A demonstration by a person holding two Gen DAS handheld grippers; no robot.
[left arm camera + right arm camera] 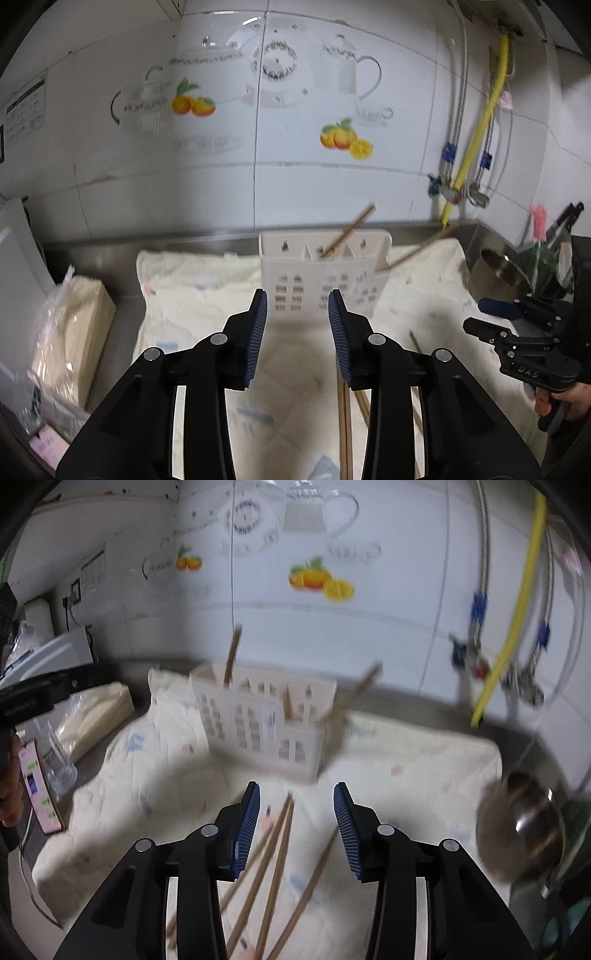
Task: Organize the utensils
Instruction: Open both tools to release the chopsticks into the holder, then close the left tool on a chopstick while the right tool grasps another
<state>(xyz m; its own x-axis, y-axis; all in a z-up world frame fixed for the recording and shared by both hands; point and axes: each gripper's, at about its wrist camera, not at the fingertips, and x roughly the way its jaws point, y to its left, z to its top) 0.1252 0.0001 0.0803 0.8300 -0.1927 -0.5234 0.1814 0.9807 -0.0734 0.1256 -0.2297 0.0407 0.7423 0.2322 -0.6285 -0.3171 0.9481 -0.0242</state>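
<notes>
A white slotted utensil holder (321,280) (258,723) stands on a cream cloth (207,291) (406,760). Two wooden chopsticks lean out of it, one (352,227) (232,653) from a back slot and one (417,251) (356,692) off its right end. Several loose chopsticks (280,856) (345,424) lie flat on the cloth nearer to me. My left gripper (297,299) is open in front of the holder, with nothing between its pads. My right gripper (297,790) (480,317) is open above the loose chopsticks, apart from them.
A steel bowl (521,823) (498,273) sits at the cloth's right end. A plastic-wrapped beige pack (74,325) (99,709) lies to the left. A tiled wall with a yellow hose (476,140) and valves closes off the back.
</notes>
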